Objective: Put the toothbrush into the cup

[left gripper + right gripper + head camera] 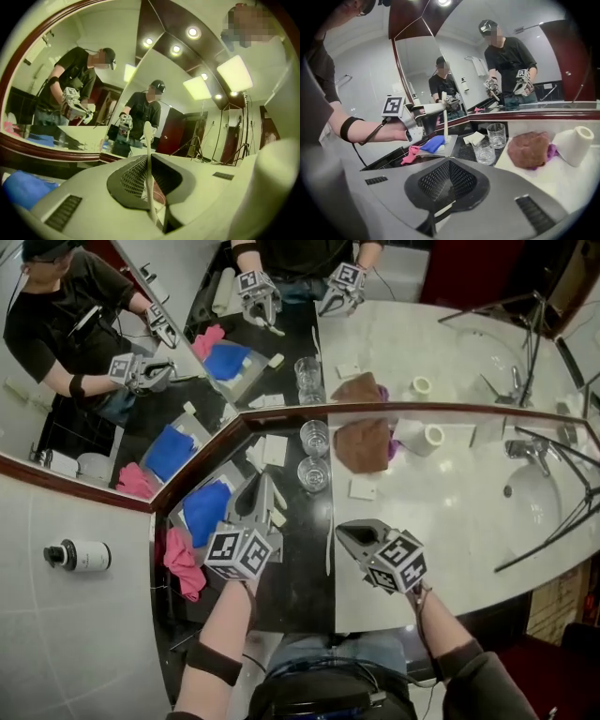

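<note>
One slim white toothbrush (149,154) stands upright in the left tool (260,491). The tool's jaws are closed on the lower handle, and the brush head pokes up above them. In the right gripper view the toothbrush hangs to the left of the nearer glass (312,473), apart from its rim and not over its mouth. The right tool (343,533) sits in front of that glass and a little to its right, jaws together with nothing between them.

Between the nearer glass and the front edge of the desk (441,521), the dark strip is bare. A mirror frame (422,411) runs close behind.

Both glasses look empty, and the farther glass (314,437) stands just behind the nearer one. Left of the nearer glass, a tray (450,144) holds a blue cloth (206,510). To the right lies a brown cloth (364,444).
</note>
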{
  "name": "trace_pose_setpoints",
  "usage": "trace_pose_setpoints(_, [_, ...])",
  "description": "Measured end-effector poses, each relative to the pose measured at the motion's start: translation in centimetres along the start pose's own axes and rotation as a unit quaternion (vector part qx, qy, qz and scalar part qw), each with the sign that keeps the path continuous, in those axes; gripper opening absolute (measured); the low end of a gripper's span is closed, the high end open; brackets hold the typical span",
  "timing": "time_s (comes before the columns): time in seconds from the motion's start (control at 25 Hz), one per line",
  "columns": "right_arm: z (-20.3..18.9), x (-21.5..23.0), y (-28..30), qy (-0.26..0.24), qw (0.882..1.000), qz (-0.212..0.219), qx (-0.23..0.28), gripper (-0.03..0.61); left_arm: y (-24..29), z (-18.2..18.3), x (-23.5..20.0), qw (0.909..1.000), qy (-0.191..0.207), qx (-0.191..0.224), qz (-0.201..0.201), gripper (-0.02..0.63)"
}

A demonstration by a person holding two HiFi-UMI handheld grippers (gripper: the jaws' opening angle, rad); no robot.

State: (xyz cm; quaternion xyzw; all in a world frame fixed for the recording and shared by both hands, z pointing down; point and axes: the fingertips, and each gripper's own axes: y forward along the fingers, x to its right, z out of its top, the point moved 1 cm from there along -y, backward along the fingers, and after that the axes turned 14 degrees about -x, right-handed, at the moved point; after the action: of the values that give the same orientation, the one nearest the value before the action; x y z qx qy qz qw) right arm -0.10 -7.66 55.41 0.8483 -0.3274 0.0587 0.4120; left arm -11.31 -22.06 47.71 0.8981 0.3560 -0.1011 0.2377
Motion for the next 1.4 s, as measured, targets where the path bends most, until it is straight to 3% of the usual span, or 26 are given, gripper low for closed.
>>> trace_pose_setpoints(0.32, [1.1,-4.6,8.2,-0.092,0.988,0.119,-0.019,0.017,5.1,2.3,-1.2,0.9931,0.075,0.062,-0.065,0.028])
trace_pose_setpoints(0.56, [0.2,-6.3,12.0,-0.129,0.976,0.173,-0.031,0.017,9.3,1.9,-1.6,0.9848,0.118,0.076,-0.102,0.028])
trace_pose_setpoints(1.04, [0.2,-7.2,15.2,-0.176,0.959,0.221,-0.034,0.017,14.4,3.3,-0.8,0.9739,0.148,0.103,-0.139,0.028])
trace_pose_setpoints(1.4, [0.2,-6.3,15.9,-0.175,0.959,0.221,-0.031,0.017,16.3,3.1,-0.5,0.9721,0.148,0.101,-0.151,0.028])
